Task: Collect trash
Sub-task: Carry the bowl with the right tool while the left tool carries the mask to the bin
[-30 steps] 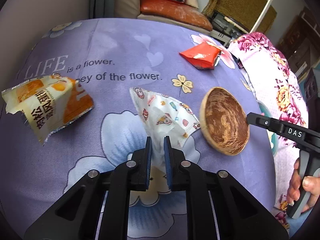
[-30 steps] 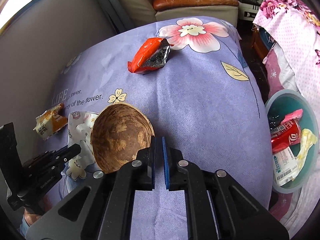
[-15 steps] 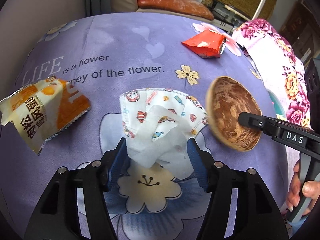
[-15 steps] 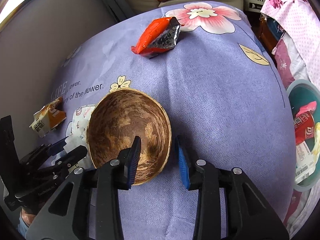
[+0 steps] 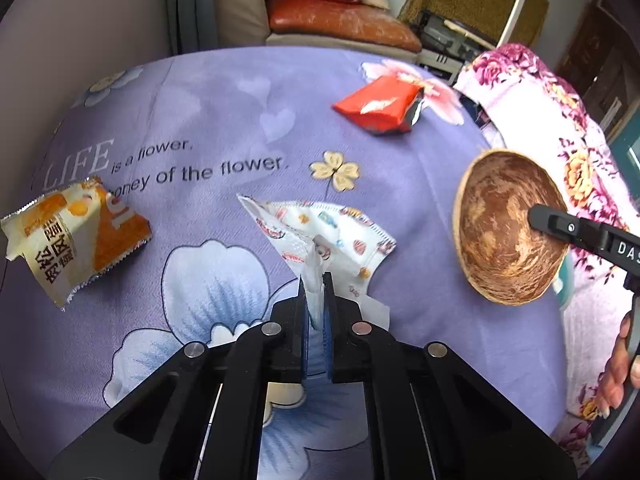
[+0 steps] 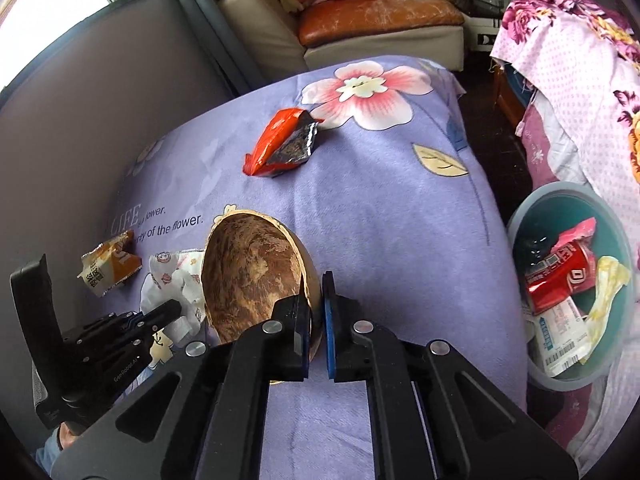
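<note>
A: State of the left gripper (image 5: 315, 300)?

B: Clamped on the white printed fabric face mask (image 5: 320, 232), lower edge pinched between the blue pads, over the purple flowered cloth (image 5: 224, 92).

A: The right gripper (image 6: 316, 300)?

B: Clenched on the rim of the brown coconut-shell bowl (image 6: 248, 272), which is tilted on its edge.

A: Remaining litter?

B: The orange-and-white snack wrapper (image 5: 72, 236) lies left of the mask; the red foil packet (image 5: 380, 108) lies farther back. The round teal bin (image 6: 560, 208), right of the cloth, holds a crushed red can (image 6: 560, 276).
</note>
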Action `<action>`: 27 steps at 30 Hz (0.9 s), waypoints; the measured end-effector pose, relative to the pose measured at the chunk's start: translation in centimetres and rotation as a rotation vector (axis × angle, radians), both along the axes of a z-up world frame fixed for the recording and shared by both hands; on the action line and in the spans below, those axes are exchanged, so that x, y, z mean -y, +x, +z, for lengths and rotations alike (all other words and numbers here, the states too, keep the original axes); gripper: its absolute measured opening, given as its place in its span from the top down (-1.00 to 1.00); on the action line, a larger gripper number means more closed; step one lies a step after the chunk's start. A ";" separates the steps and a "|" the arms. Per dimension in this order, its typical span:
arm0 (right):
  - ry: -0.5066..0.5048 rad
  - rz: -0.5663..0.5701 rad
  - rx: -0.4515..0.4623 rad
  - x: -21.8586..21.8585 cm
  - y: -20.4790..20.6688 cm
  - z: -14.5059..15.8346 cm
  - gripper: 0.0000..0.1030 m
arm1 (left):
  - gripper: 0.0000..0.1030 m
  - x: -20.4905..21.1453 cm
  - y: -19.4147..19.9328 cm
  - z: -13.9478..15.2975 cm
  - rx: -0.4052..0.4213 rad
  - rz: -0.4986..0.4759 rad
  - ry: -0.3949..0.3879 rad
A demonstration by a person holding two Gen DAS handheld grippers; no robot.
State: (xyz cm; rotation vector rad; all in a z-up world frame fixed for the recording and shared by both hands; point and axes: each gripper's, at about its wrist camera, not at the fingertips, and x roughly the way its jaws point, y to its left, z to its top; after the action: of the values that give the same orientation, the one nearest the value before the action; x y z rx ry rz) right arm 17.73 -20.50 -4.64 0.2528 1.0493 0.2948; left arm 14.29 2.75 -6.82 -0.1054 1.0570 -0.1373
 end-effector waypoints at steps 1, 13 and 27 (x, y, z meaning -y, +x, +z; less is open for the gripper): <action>0.005 -0.015 0.006 0.8 0.0 0.4 0.89 | 0.89 0.2 0.0 0.5 0.007 -0.004 -0.007; 0.061 -0.110 0.049 7.0 -0.9 2.1 0.89 | 0.92 4.6 -0.3 4.7 0.067 -0.094 -0.032; 0.070 -0.296 0.108 16.1 -3.2 3.6 0.89 | 0.92 16.2 1.6 7.2 0.109 -0.299 -0.054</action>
State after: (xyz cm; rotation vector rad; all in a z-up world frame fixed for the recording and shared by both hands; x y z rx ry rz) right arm 14.52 -36.59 -1.00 0.4452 0.8817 0.0773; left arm 15.84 -13.46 0.40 0.0118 0.9557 -0.4374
